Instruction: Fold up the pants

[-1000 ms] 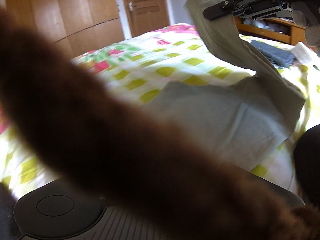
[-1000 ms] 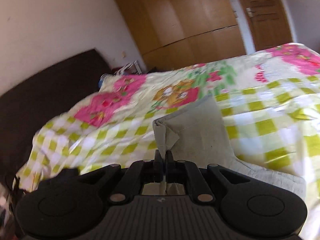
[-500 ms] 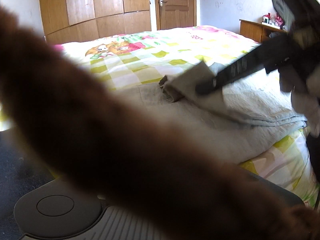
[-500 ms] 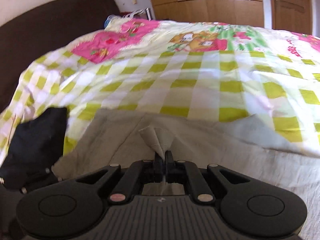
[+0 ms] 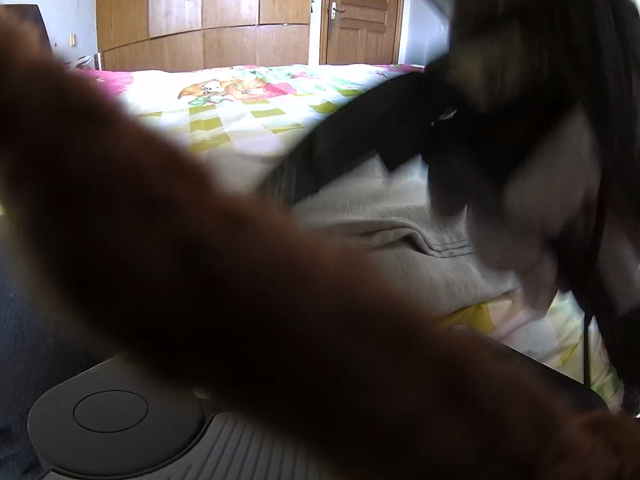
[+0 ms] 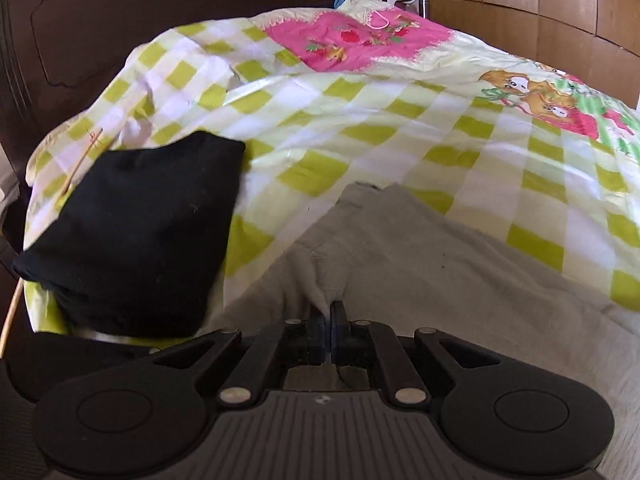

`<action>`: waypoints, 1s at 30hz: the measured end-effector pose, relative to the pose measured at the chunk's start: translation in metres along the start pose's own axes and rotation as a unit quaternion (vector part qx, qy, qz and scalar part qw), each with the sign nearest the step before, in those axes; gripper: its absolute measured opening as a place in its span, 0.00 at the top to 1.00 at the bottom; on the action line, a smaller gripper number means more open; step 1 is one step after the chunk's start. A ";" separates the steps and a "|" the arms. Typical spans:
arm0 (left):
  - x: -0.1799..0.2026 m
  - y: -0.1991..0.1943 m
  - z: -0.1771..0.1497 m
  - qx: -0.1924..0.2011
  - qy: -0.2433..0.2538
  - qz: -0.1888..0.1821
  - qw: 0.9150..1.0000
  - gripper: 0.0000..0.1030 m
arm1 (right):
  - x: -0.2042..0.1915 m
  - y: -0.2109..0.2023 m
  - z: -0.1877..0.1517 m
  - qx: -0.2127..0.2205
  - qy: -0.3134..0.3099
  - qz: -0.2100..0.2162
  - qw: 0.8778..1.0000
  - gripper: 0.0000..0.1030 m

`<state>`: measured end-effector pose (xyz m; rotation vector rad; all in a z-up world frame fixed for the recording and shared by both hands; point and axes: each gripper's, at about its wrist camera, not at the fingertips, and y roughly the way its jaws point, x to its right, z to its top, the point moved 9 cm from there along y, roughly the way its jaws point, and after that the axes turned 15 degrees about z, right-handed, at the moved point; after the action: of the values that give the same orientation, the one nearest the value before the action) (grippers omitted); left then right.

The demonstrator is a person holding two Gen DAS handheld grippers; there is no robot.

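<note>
Right gripper (image 6: 327,312) has swung left since half a second ago, fingers still clamped on a pinch of the grey pants (image 6: 420,264), now lying flat on the bed (image 6: 360,112) beside a black folded garment (image 6: 136,232). Left gripper's fingers are hidden behind a blurry brown sleeve (image 5: 200,260), can't tell their state.

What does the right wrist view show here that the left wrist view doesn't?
Only the right wrist view shows the right tongs shut on a pinch of the grey pants, a black folded garment beside them, and the dark headboard.

Only the left wrist view shows the door, with a blurred brown sleeve hiding the left tongs.

Both show the pants, the checked bedspread and the wooden wardrobe.
</note>
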<state>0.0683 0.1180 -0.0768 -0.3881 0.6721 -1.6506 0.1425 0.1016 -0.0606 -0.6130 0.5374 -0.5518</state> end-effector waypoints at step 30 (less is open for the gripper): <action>0.016 -0.024 0.062 0.050 -0.001 0.013 0.999 0.59 | 0.079 -0.152 -0.053 0.085 0.114 -0.025 0.990 0.58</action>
<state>0.0832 0.0912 -0.0159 -0.3081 0.5878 -1.6526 0.1193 -0.0719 -0.0213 -0.4046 0.6838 -0.7126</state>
